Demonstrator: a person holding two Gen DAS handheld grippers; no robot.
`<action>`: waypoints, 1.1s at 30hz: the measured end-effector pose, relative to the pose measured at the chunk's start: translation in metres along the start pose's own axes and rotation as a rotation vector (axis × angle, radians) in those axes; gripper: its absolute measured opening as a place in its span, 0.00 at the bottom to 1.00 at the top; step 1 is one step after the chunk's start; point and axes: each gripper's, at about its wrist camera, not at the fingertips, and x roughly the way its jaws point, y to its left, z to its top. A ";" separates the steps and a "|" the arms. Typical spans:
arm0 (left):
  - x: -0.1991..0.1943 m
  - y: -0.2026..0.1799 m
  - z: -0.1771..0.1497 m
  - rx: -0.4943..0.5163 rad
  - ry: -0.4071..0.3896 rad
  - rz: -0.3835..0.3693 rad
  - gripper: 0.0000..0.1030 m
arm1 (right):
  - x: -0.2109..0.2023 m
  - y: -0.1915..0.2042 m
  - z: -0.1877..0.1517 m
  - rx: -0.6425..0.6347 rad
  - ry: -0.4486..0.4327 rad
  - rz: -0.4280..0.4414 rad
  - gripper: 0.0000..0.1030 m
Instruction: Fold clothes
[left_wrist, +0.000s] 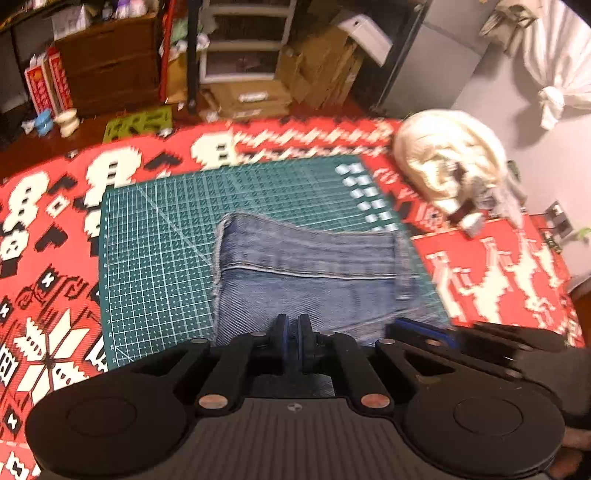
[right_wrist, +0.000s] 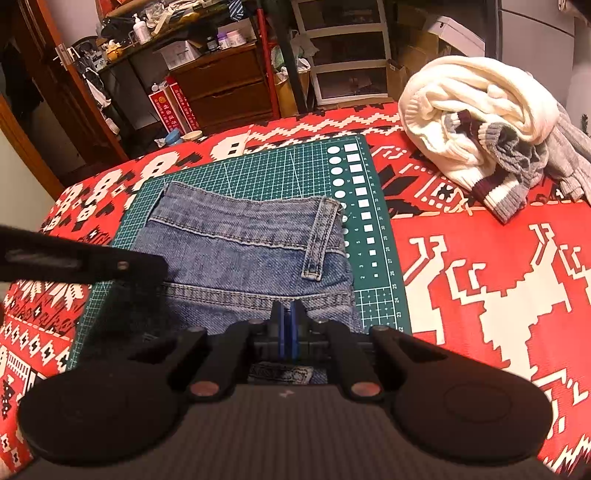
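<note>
Left wrist view, landmark: dark green gridded cutting mat (left_wrist: 159, 258), lying on a red, white and black patterned cloth (left_wrist: 48, 206).
Left wrist view, garment: blue denim jeans (left_wrist: 314, 273), folded into a compact block on the mat's near right part, waistband edge toward the far side.
Left wrist view, left gripper (left_wrist: 291, 334): clenched, blue pads together directly over the denim's near edge; whether fabric is pinched between them cannot be told.
Left wrist view, other: cream knitted garment heap (left_wrist: 447, 166) lies off the mat, beyond its far right corner; picture is blurred.
Right wrist view, garment: jeans (right_wrist: 240, 251) show stitched seams and a belt loop near the mat's row of printed white shapes; layers lie fairly flat.
Right wrist view, right gripper (right_wrist: 287, 321): closed over the near denim edge; a grasp cannot be confirmed.
Right wrist view, other: the left gripper's black arm enters over the mat's left side.
Risk: if either claw holds only the top layer, lifting would likely peel the fold open.
Risk: uneven pull from the two claws would likely skew the block and drag it off the mat's right edge.
</note>
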 end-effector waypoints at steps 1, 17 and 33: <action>0.006 0.004 0.002 -0.013 0.011 -0.003 0.04 | 0.000 0.000 0.000 0.002 0.001 0.000 0.03; 0.026 0.014 0.007 -0.054 -0.024 -0.040 0.03 | -0.007 0.006 0.029 0.034 0.010 0.032 0.06; 0.026 0.019 0.006 -0.074 -0.027 -0.070 0.03 | 0.025 0.013 0.062 -0.030 -0.015 -0.007 0.00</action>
